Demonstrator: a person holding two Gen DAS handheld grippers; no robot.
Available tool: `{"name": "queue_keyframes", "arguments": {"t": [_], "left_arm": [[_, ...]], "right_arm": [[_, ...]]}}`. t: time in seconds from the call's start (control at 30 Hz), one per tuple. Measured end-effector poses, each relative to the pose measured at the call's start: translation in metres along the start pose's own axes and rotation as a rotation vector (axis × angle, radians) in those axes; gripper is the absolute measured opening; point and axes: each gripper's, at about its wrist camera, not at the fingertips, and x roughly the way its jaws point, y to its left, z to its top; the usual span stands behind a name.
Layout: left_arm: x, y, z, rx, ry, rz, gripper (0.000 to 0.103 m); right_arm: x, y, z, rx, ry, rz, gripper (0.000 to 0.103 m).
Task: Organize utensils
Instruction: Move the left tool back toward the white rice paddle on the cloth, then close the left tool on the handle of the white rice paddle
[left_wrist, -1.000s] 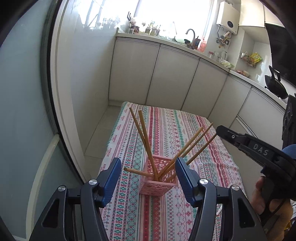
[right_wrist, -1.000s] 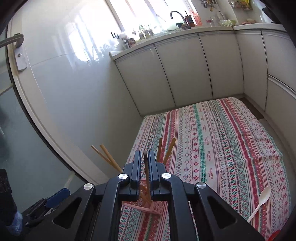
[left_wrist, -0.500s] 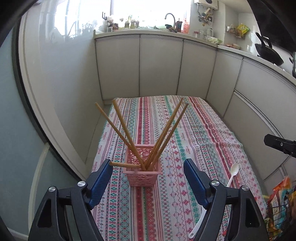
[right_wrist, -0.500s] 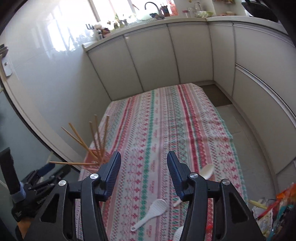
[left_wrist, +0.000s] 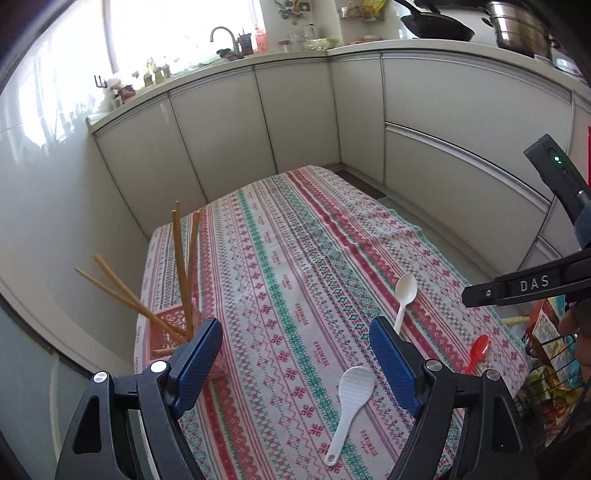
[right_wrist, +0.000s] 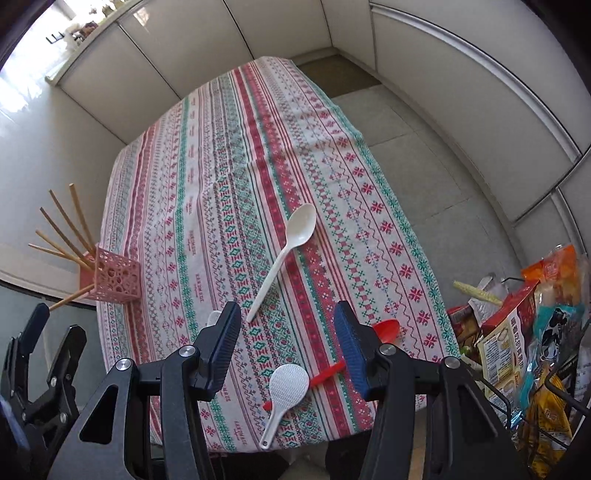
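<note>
Both my grippers, left (left_wrist: 295, 354) and right (right_wrist: 286, 343), hang open and empty. The white rice paddle (right_wrist: 284, 395) lies at the tablecloth's (right_wrist: 229, 155) near edge, crossing the red spoon (right_wrist: 384, 330); a careless pinch may drag both off.

Open left claw (left_wrist: 295, 354) above patterned tablecloth (left_wrist: 295, 240), white rice paddle (left_wrist: 351, 398), pink basket (left_wrist: 173, 328)

A table covered by a patterned red, green and white tablecloth (right_wrist: 229, 155). A pink lattice basket (right_wrist: 117, 275) stands at its left edge. Right of the basket lie a cream spoon (right_wrist: 286, 254), a white rice paddle (right_wrist: 284, 393) and a red spoon (right_wrist: 384, 329).
</note>
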Motion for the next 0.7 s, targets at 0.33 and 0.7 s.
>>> {"name": "queue_keyframes", "arguments": {"t": [0.33,0.7], "left_arm": [[0.009,-0.021,-0.004,0.054,0.030,0.000,0.083],[0.112,-0.026,-0.024,-0.052,0.383,-0.219,0.082]], "right_arm": [[0.013,-0.007,0.007,-0.047,0.043,-0.034,0.055],[0.051,-0.043,0.018,0.027,0.128,-0.037,0.056]]}}
